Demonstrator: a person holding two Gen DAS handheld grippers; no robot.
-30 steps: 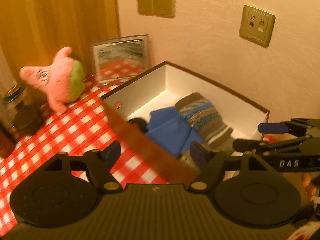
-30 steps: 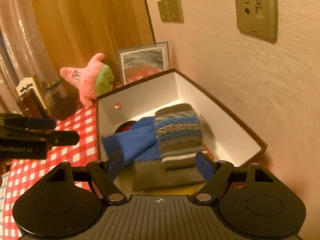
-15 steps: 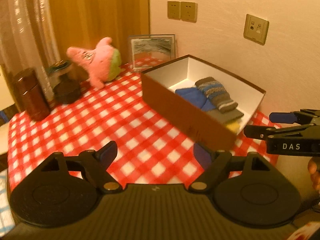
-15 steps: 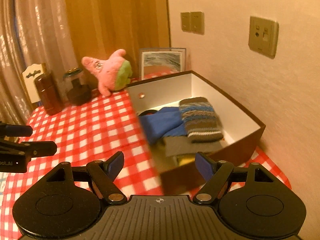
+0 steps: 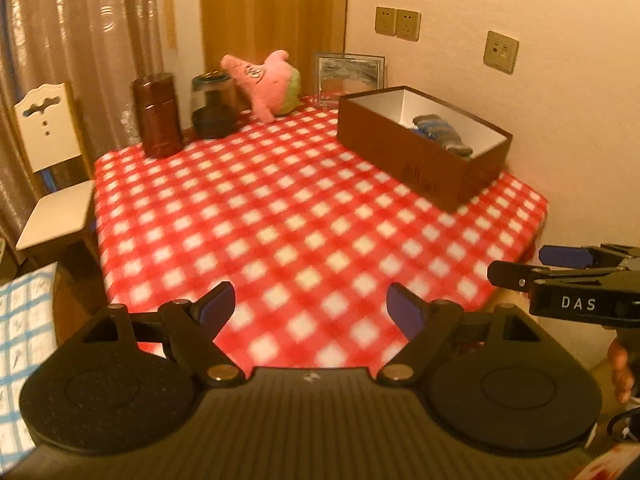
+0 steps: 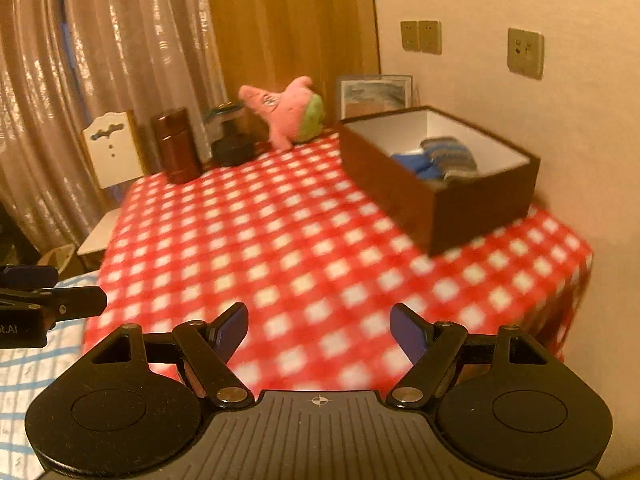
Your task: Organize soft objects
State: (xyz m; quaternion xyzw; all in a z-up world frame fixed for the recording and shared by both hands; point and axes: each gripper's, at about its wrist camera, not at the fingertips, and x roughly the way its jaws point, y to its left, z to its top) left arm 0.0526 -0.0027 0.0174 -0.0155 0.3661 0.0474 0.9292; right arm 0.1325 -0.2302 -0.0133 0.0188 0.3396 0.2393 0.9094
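1. Far to the left of the left gripper (image 5: 310,307), beyond the table edge, stands a white wooden chair (image 5: 50,168).
2. Ahead and left of that gripper, at the far side of the red-and-white checked tablecloth (image 5: 296,216), a dark brown cylindrical canister (image 5: 158,115) stands upright, with a glass jar with a dark base (image 5: 212,106) just beside it on its right.
3. The left gripper has its blue-padded jaws spread wide with nothing between them, held above the near edge of the cloth.
4. Straight ahead and far off, a pink star-shaped plush toy with green shorts (image 5: 266,82) leans by the jar; to its right a framed picture (image 5: 349,76) is propped against the wall.
5. Ahead and right of the left gripper sits an open dark brown cardboard box with a white inside (image 5: 416,156). In it lie a striped grey-and-blue knitted sock (image 6: 450,156) and, on that sock's left and touching it, a folded blue cloth (image 6: 414,162).
6. The right gripper (image 6: 319,326), just right of the left one, is likewise wide open and holds nothing, with the box ahead and to its right.
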